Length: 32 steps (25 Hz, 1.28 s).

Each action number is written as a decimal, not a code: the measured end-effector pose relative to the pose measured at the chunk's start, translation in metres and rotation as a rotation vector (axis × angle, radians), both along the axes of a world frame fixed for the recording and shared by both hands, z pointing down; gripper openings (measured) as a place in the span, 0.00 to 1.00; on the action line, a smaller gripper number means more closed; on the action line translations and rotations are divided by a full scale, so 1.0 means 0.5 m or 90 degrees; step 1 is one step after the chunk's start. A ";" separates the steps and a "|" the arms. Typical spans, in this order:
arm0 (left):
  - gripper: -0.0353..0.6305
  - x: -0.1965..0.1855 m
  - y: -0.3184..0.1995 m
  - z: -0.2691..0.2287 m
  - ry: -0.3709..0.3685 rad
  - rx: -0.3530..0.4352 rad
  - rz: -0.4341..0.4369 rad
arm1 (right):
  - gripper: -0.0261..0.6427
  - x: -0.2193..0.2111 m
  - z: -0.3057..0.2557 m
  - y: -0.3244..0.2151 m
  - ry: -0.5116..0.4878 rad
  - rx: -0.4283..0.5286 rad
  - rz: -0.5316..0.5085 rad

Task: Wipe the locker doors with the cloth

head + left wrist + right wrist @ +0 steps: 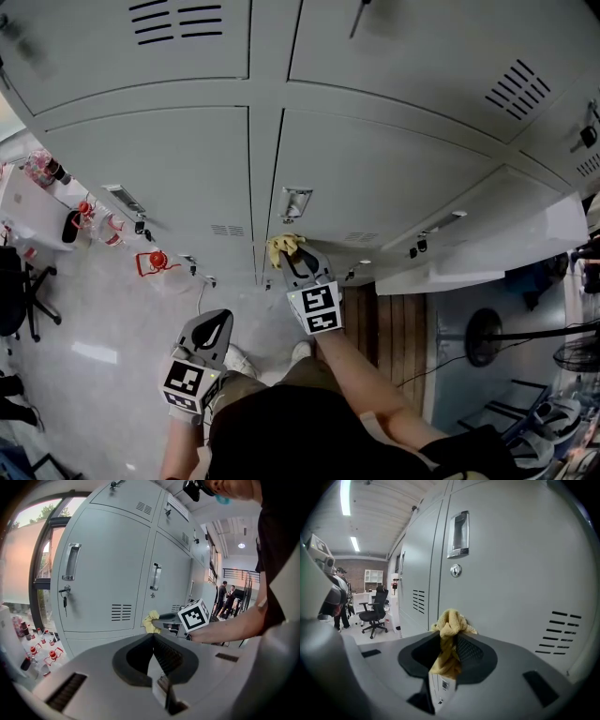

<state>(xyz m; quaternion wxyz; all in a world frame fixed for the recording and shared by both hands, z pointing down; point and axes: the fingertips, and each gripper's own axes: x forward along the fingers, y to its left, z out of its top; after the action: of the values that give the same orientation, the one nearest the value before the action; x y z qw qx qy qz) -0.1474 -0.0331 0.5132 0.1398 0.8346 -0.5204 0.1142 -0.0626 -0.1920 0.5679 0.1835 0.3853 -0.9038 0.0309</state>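
Note:
A bunched yellow cloth (284,246) (451,623) (151,621) is pinched in my right gripper (286,255) (449,637), which is shut on it. The cloth presses against the lower part of a grey locker door (375,178) (520,573), below its handle (295,202) (459,535) and keyhole (455,570). My left gripper (210,330) (153,639) hangs lower and to the left, away from the lockers, jaws shut with nothing between them. It faces the neighbouring locker door (103,573).
Red bottles and bits (155,260) lie on the pale floor at the left, near a black office chair (23,300). A fan stand (487,336) and a wooden floor strip (398,337) sit at the right. People stand far off (225,595).

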 end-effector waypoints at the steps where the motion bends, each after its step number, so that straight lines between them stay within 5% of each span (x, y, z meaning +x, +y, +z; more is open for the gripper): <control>1: 0.07 0.002 -0.001 0.001 0.000 -0.001 0.002 | 0.20 0.005 0.003 -0.001 -0.002 -0.004 0.004; 13: 0.07 0.039 -0.016 0.000 0.007 0.004 0.032 | 0.20 0.039 -0.042 -0.006 -0.028 0.000 0.032; 32: 0.07 0.065 -0.036 -0.038 0.005 0.039 0.074 | 0.17 0.061 -0.252 -0.002 -0.107 0.104 0.054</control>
<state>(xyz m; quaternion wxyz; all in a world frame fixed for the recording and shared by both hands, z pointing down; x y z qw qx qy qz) -0.1150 -0.0509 0.4942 0.1097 0.8676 -0.4739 0.1028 -0.0324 -0.1928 0.4416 0.0737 0.4327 -0.8985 -0.0034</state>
